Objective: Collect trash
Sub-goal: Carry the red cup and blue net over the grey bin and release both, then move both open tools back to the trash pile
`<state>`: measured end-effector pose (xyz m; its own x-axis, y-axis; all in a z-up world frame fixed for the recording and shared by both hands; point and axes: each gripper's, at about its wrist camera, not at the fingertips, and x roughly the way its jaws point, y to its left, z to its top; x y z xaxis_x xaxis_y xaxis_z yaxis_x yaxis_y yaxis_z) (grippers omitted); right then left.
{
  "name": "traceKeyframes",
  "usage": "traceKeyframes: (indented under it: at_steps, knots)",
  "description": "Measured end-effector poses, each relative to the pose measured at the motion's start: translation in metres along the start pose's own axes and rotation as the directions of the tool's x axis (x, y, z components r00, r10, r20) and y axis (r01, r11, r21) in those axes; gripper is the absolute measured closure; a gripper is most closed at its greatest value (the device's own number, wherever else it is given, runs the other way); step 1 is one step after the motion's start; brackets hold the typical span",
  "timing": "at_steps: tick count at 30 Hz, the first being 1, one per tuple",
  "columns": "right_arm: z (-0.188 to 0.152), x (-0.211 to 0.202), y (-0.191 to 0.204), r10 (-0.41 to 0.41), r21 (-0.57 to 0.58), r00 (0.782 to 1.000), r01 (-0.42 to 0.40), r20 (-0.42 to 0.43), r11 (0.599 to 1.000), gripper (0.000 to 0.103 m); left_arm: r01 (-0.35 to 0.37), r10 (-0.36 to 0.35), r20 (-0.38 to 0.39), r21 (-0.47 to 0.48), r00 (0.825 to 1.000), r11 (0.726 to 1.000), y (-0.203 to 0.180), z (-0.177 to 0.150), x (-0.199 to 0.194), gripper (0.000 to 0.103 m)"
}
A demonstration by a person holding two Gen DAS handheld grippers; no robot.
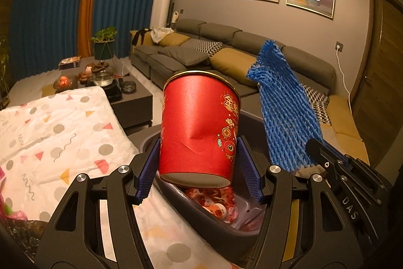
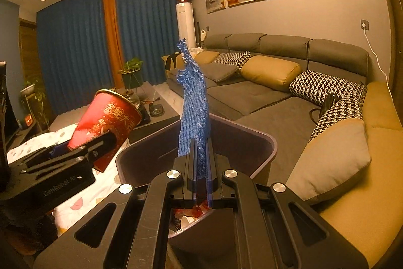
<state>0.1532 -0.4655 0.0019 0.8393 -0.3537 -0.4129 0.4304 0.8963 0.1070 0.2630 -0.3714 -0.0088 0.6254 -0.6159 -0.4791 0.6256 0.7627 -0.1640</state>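
Observation:
My left gripper (image 1: pixel 198 163) is shut on a dented red paper cup (image 1: pixel 199 125) and holds it upright over the near rim of a dark grey trash bin (image 1: pixel 201 216). The bin holds red wrappers and a small white cup. My right gripper (image 2: pixel 201 155) is shut on a blue foam net sleeve (image 2: pixel 194 105) that stands up above the bin (image 2: pixel 252 143). In the left wrist view the net (image 1: pixel 284 112) hangs at the right, held by the right gripper (image 1: pixel 314 148). In the right wrist view the cup (image 2: pixel 105 122) and left gripper (image 2: pixel 100 143) are at the left.
A table with a white patterned cloth (image 1: pixel 58 132) lies left of the bin. A grey sofa (image 2: pixel 264 92) with yellow and houndstooth cushions runs behind and right. A dark coffee table (image 1: pixel 126 97) with a teapot and fruit stands beyond the cloth.

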Motion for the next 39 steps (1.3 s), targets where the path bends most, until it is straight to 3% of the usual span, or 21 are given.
traceKeyframes:
  at_steps: [19, 23, 30, 34, 39]
  knots:
    - [-0.007, 0.021, -0.008, 0.01, 0.01, 1.0, -0.01, -0.025, 1.0, 0.095, 0.03, -0.031, -0.055, -0.028, 0.998, 0.999, -0.002, -0.005, 0.029, 0.043]
    - [-0.009, 0.023, -0.013, 0.002, 0.025, 1.0, -0.001, -0.022, 1.0, 0.069, 0.048, -0.051, -0.071, -0.04, 0.996, 0.998, -0.002, -0.007, 0.034, 0.043]
    - [-0.014, 0.019, -0.023, -0.023, 0.047, 0.999, 0.024, -0.022, 0.999, 0.066, 0.08, -0.084, -0.106, -0.043, 0.991, 0.996, -0.003, -0.011, 0.042, 0.041]
    - [-0.016, 0.01, -0.025, -0.031, 0.047, 0.999, 0.032, -0.013, 0.998, 0.062, 0.086, -0.09, -0.11, -0.038, 0.99, 0.996, -0.002, -0.015, 0.04, 0.026]
    - [-0.019, -0.003, -0.019, -0.023, 0.038, 1.0, 0.023, 0.0, 0.999, 0.057, 0.061, -0.069, -0.1, -0.078, 0.993, 0.995, 0.01, -0.018, 0.023, 0.02]
